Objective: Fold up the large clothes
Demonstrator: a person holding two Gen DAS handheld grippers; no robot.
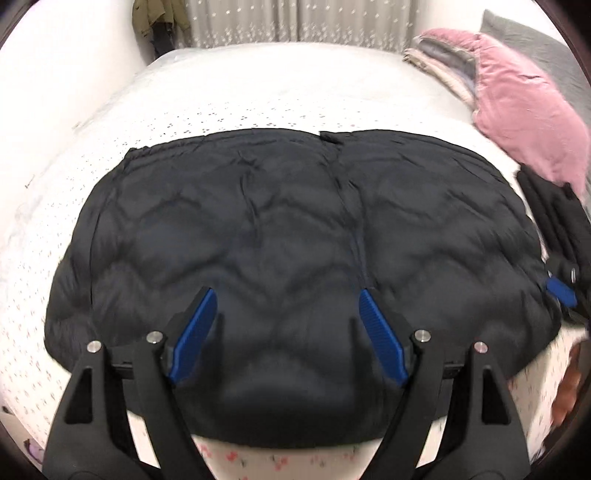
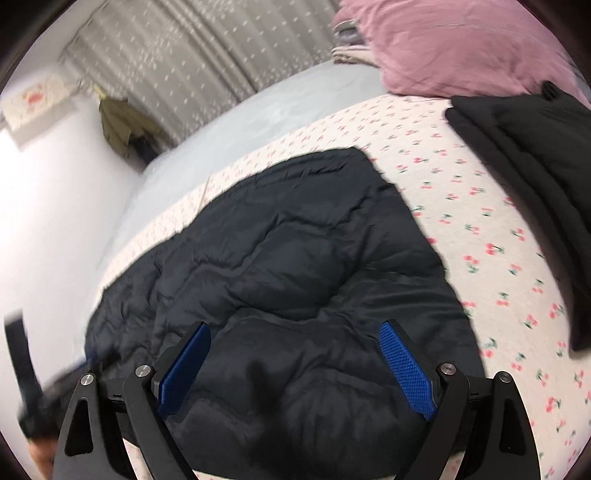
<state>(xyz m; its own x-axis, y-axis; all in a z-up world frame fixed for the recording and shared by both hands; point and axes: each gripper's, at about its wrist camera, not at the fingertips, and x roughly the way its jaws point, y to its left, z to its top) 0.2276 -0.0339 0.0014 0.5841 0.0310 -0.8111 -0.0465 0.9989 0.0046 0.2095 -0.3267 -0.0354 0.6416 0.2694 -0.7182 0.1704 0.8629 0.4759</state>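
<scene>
A black quilted puffer jacket (image 1: 280,236) lies spread flat on the bed, its near edge close to the mattress front. The same jacket (image 2: 280,280) fills the middle of the right wrist view. My left gripper (image 1: 286,295) hovers over the jacket's near middle, jaws wide open, nothing between the blue pads. My right gripper (image 2: 295,328) hangs over the jacket's near right part, also wide open and empty. The right gripper's blue pad (image 1: 561,291) shows at the jacket's right edge in the left wrist view. A blurred dark shape (image 2: 26,369) at the left edge there may be the left tool.
The bed sheet (image 2: 480,221) is white with small cherry prints. A pink padded garment (image 1: 524,107) lies at the back right beside folded clothes (image 1: 436,62). A black garment (image 2: 535,177) lies right of the jacket. Curtains (image 1: 295,22) and a hanging olive coat (image 1: 155,18) stand behind.
</scene>
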